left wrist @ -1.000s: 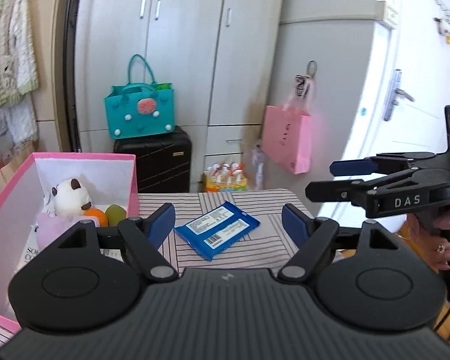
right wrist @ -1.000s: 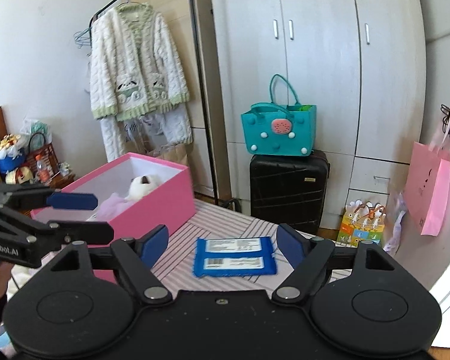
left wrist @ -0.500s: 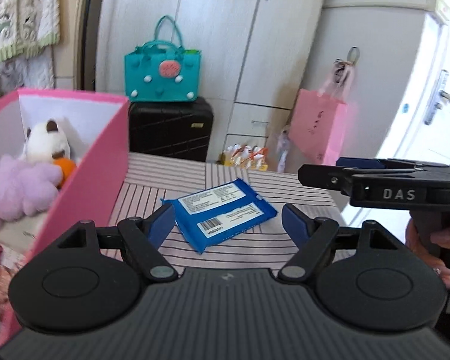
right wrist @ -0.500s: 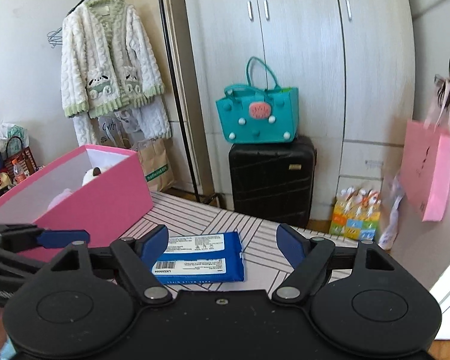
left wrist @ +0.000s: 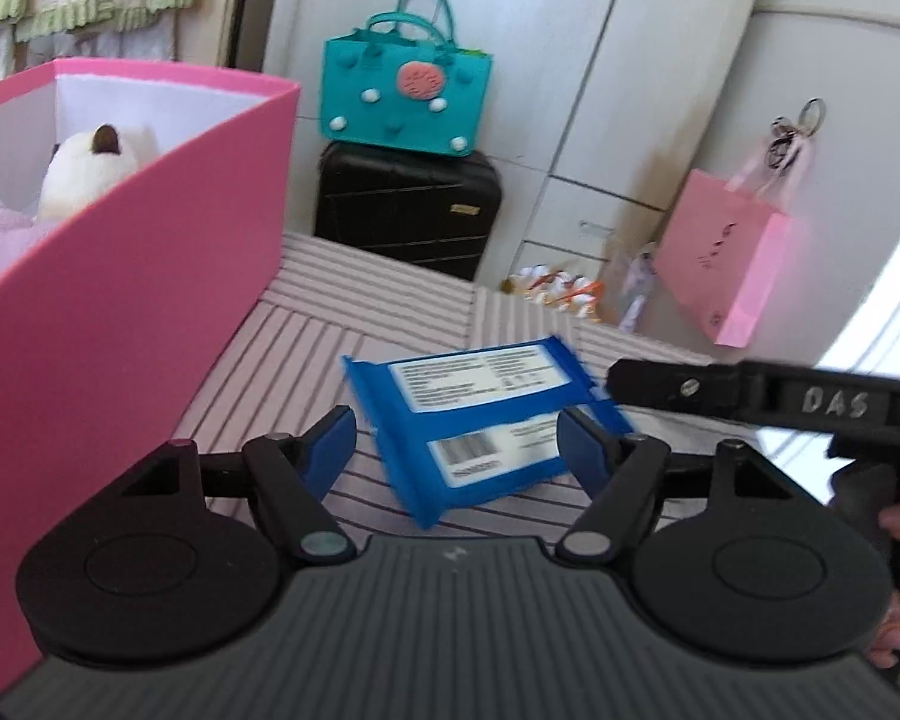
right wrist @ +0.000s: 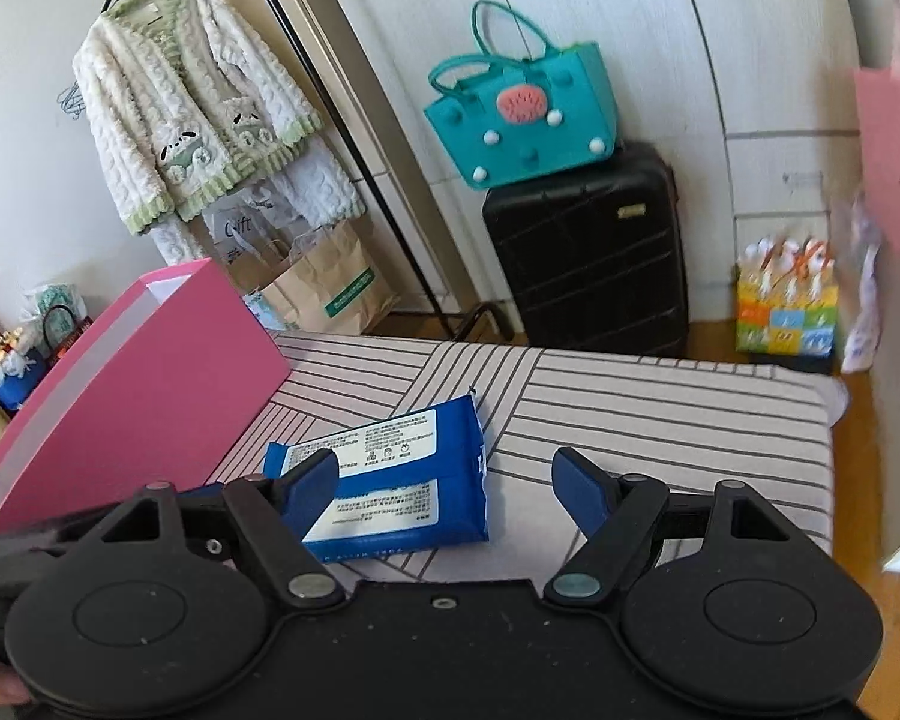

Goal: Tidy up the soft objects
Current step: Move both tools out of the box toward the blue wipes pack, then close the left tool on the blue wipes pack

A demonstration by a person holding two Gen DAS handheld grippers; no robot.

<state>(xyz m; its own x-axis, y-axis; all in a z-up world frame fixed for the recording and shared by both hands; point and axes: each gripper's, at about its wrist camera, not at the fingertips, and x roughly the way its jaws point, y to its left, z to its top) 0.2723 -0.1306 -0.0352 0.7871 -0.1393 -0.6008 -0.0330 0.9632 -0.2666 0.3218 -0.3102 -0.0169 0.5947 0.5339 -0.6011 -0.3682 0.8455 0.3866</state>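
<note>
A blue soft packet with white labels lies flat on the striped tablecloth; it also shows in the right wrist view. My left gripper is open, low over the table, with the packet between its fingertips. My right gripper is open just right of the packet, its left fingertip over the packet's near end. A pink box on the left holds a white plush toy and a lilac soft item. The box also shows in the right wrist view.
The right gripper's arm reaches in from the right in the left wrist view. Behind the table stand a black suitcase with a teal bag, a hanging pink bag and a clothes rack with a cardigan. The table's right edge is near.
Both grippers have dropped lower and moved closer to the blue packet. The left now straddles it and the right has tilted and come alongside it. Both stay open.
</note>
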